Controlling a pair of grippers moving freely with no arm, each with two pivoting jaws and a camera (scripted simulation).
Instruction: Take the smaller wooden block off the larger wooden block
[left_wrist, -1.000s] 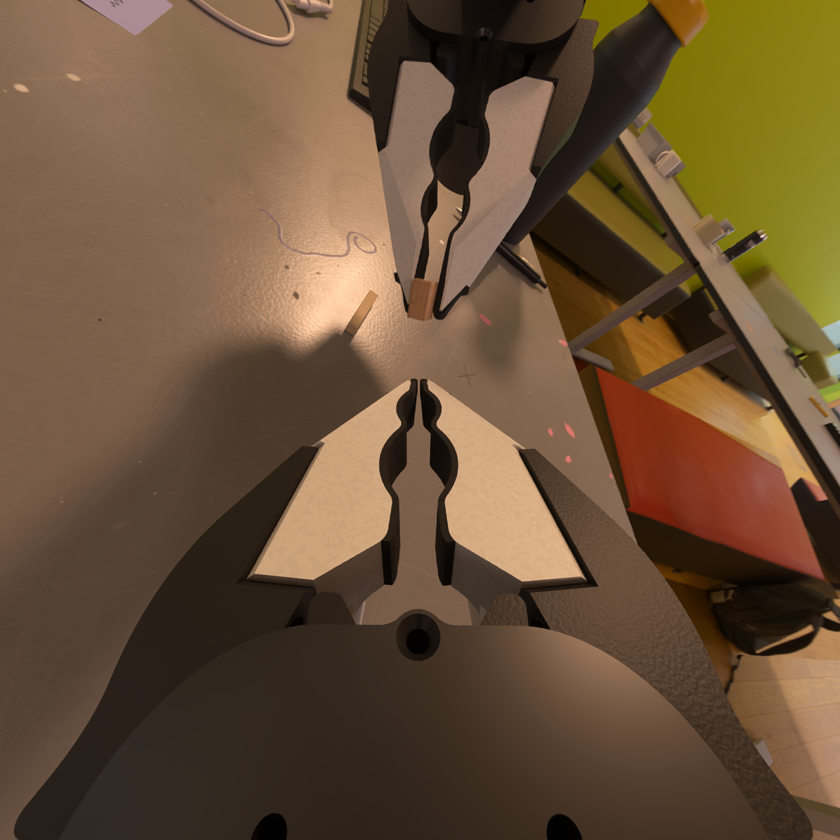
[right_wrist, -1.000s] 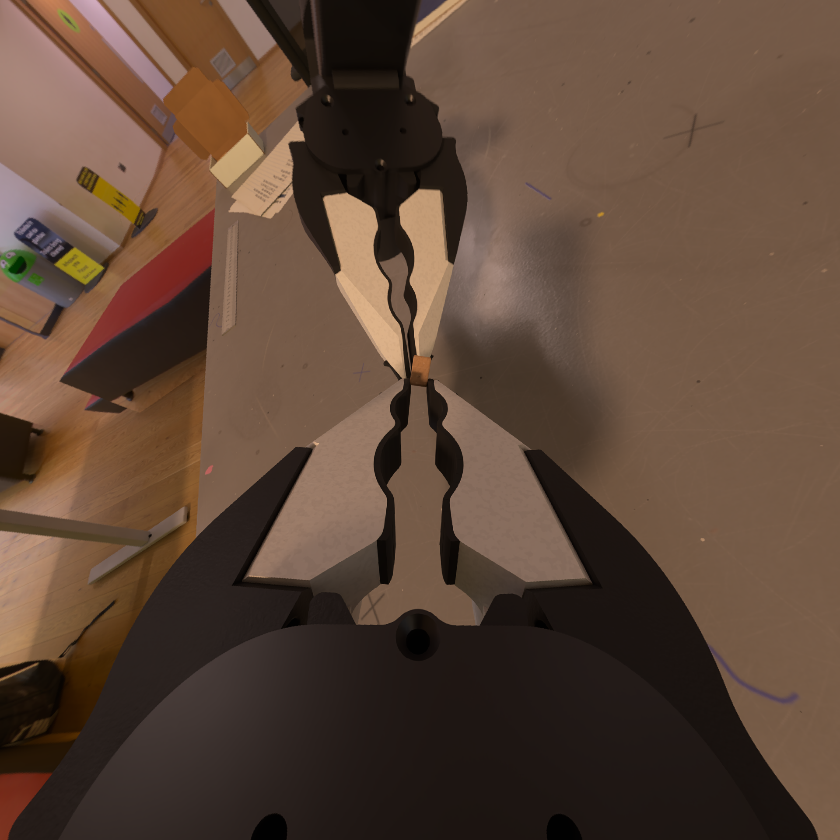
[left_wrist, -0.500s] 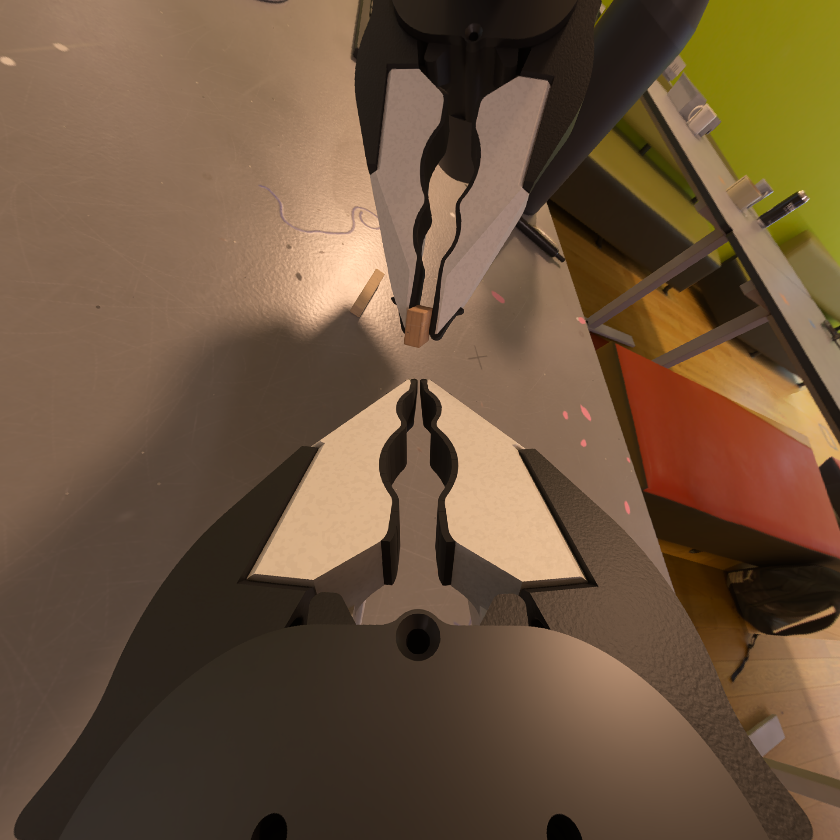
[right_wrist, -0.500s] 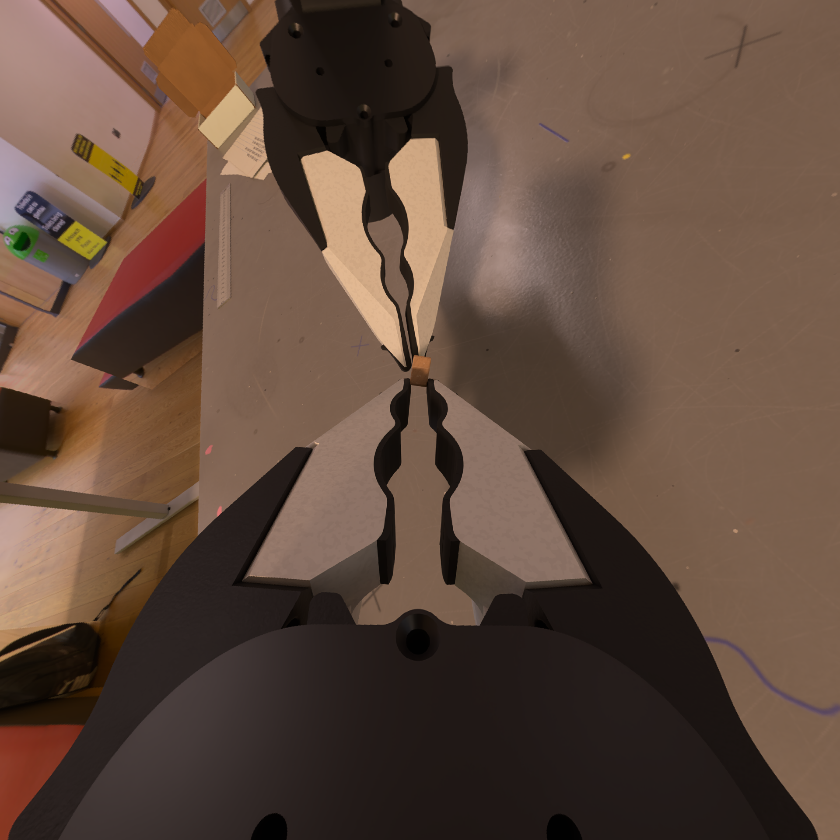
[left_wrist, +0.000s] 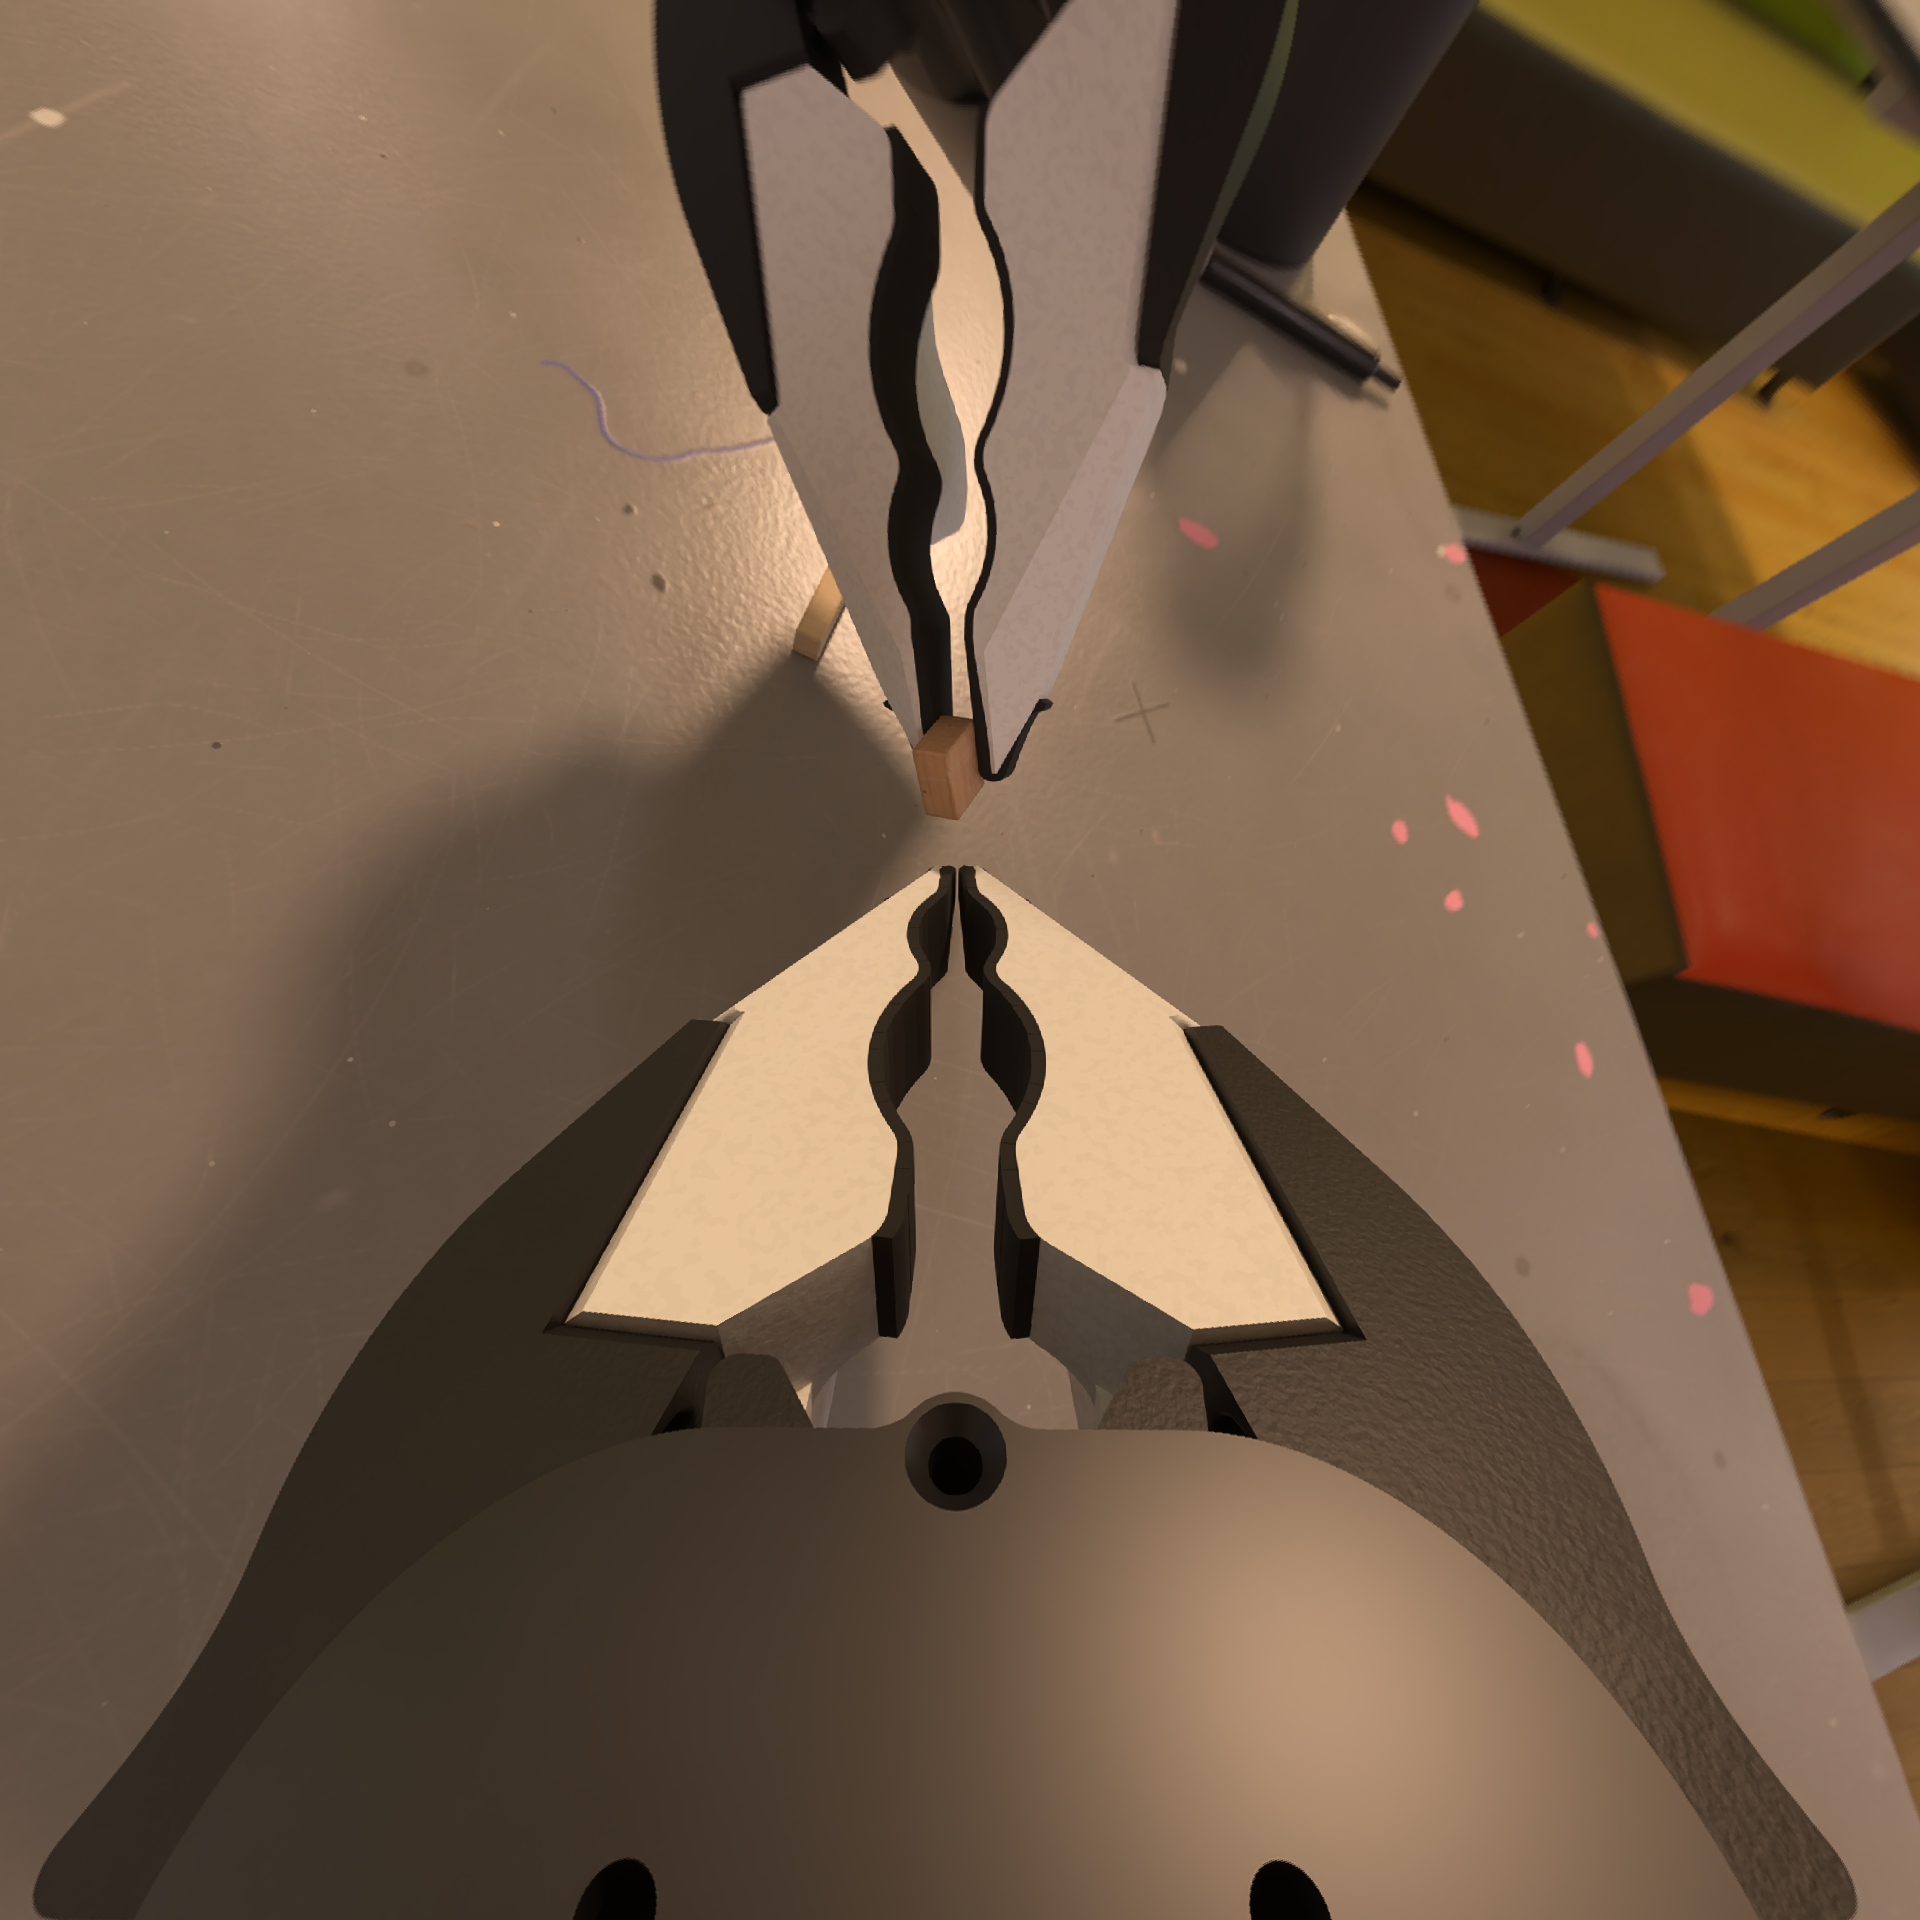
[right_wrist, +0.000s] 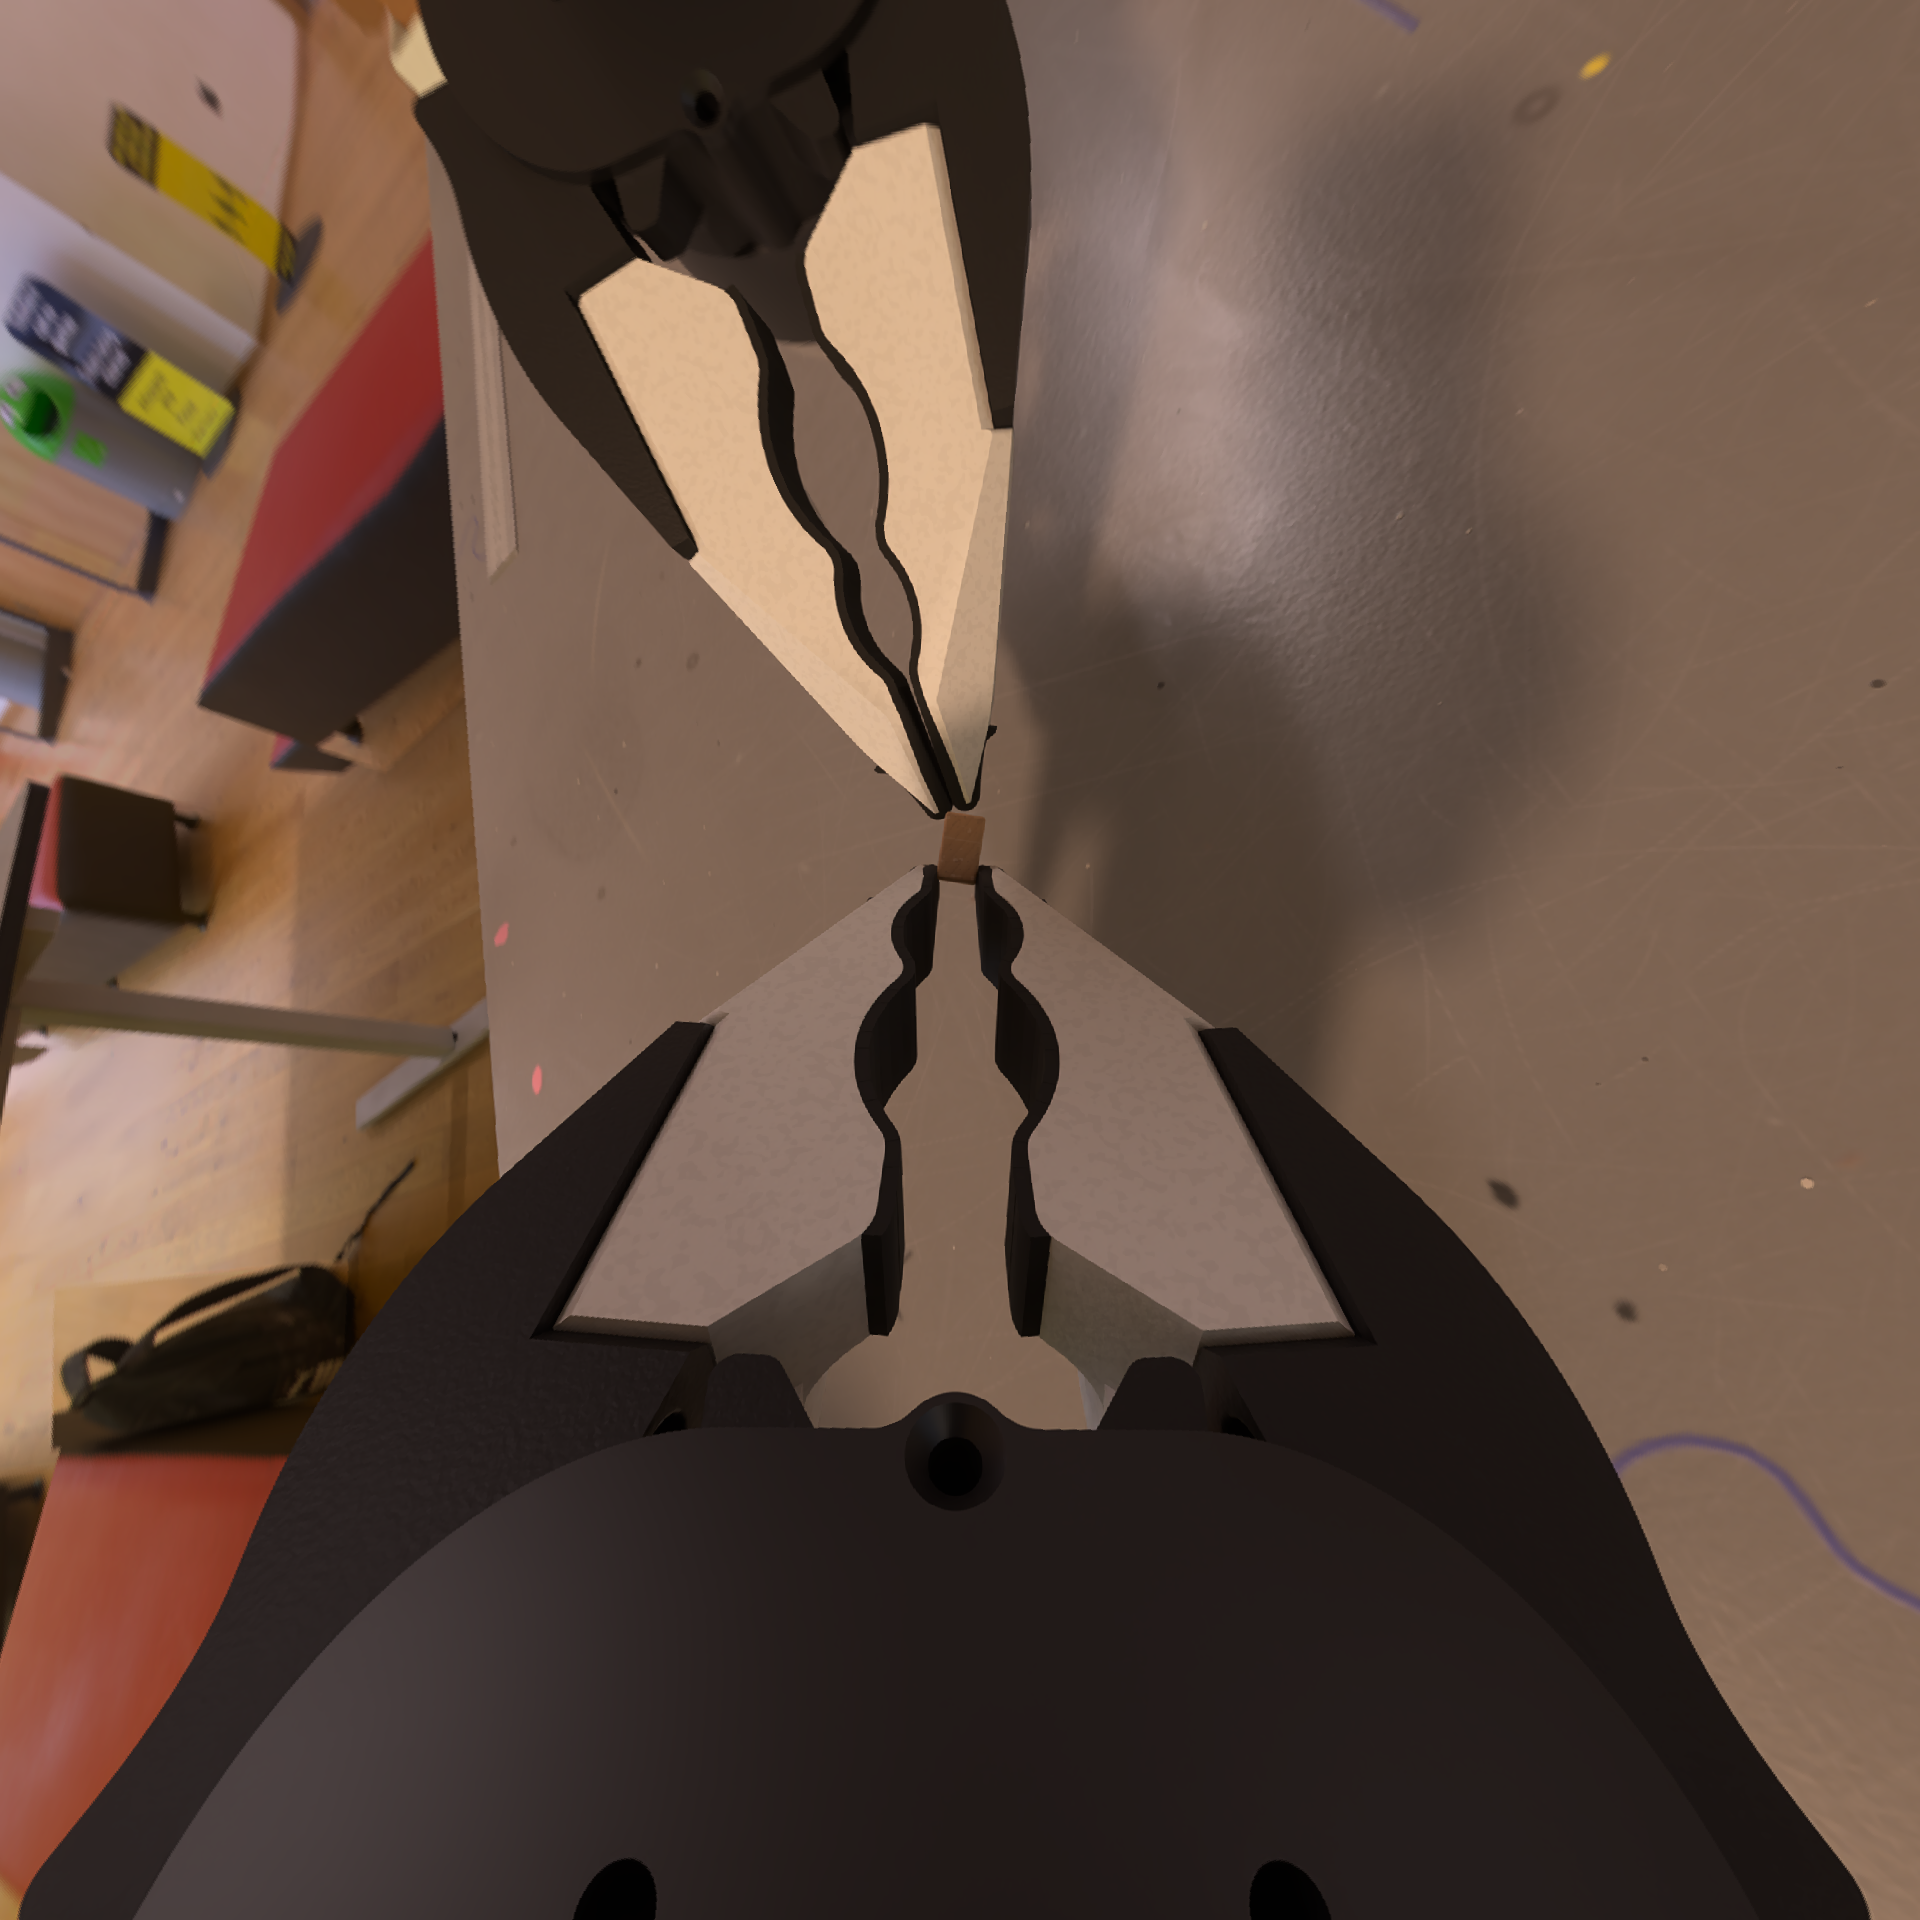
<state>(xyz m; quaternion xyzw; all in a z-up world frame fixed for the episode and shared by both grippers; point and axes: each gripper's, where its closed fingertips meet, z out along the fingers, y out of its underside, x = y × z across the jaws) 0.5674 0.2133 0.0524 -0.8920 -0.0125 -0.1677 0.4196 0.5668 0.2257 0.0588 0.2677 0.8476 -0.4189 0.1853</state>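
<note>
right tool nearer left tool | small block still gripped

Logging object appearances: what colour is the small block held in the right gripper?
Light tan wood, the small block; clearest in the left wrist view.

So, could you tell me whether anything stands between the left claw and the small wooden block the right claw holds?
Nothing visible does. The left claw, shut, points straight at the small wooden block across an open gap. Only the right claw touches it, gripping its far end.
</note>
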